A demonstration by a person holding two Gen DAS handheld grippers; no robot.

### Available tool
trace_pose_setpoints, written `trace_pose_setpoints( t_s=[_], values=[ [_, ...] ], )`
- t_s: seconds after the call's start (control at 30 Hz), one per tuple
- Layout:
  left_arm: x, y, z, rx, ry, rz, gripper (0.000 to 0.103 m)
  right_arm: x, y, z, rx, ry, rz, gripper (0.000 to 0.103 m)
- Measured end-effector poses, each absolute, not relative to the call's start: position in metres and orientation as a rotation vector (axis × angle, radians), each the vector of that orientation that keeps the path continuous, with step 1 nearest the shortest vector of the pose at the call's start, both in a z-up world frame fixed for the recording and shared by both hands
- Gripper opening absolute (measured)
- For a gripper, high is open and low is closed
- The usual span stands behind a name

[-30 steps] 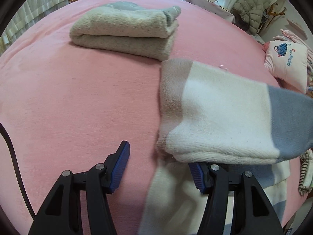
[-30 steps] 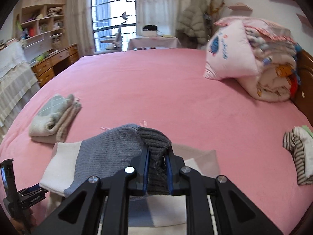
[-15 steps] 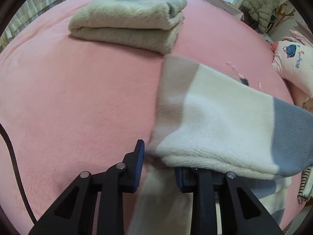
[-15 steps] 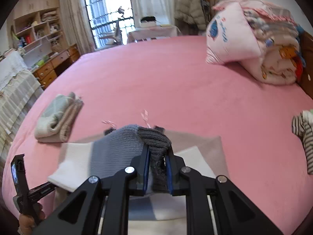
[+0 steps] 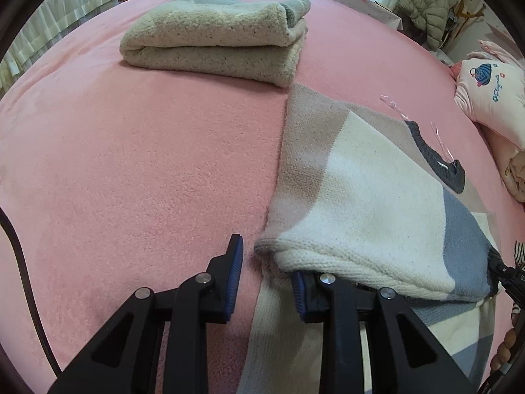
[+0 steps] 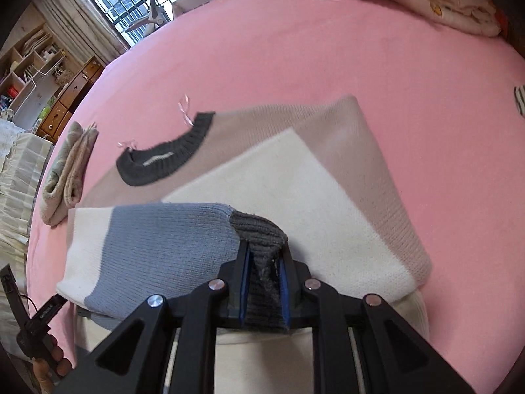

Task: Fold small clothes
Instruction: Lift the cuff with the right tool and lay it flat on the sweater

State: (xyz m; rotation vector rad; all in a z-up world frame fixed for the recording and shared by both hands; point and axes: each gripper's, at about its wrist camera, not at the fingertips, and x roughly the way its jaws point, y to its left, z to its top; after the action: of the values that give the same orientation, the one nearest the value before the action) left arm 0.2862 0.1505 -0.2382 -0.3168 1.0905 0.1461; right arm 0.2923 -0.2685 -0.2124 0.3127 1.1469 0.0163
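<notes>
Left wrist view: the left claw (image 5: 264, 277) has closed in over the last second, yet its pads still stand apart with only the sweater (image 5: 354, 197) edge between them, not pinched. The sweater lies on the pink bed (image 5: 131, 170), near a folded towel (image 5: 216, 36).

Right wrist view: the right claw (image 6: 264, 290) is clamped on the dark cuff (image 6: 262, 239) of the sleeve (image 6: 157, 243). To fold well, lay the sleeve flat across the body, below the collar (image 6: 164, 161), and let go only once it lies smooth.

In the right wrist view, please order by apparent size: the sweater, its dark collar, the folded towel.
1. sweater
2. and 3. dark collar and folded towel: look alike in size; the towel lies farther away, so unsure.
</notes>
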Motion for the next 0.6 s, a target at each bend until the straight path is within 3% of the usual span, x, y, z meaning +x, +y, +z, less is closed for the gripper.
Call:
trace_pose_setpoints(
  t_s=[0.2,0.43,0.6],
  values=[
    [0.281,0.149,-0.242,-0.297,1.093,0.132,0.026,0.293,-0.261,-0.217,0.219,1.14,-0.014,0.021],
    [0.273,0.152,-0.232,-0.268,1.088,0.105,0.043,0.285,-0.265,-0.209,0.224,1.134,-0.011,0.037],
    [0.255,0.148,-0.216,-0.192,1.078,0.096,0.045,0.266,-0.267,-0.191,0.181,1.063,-0.051,0.039]
  ],
)
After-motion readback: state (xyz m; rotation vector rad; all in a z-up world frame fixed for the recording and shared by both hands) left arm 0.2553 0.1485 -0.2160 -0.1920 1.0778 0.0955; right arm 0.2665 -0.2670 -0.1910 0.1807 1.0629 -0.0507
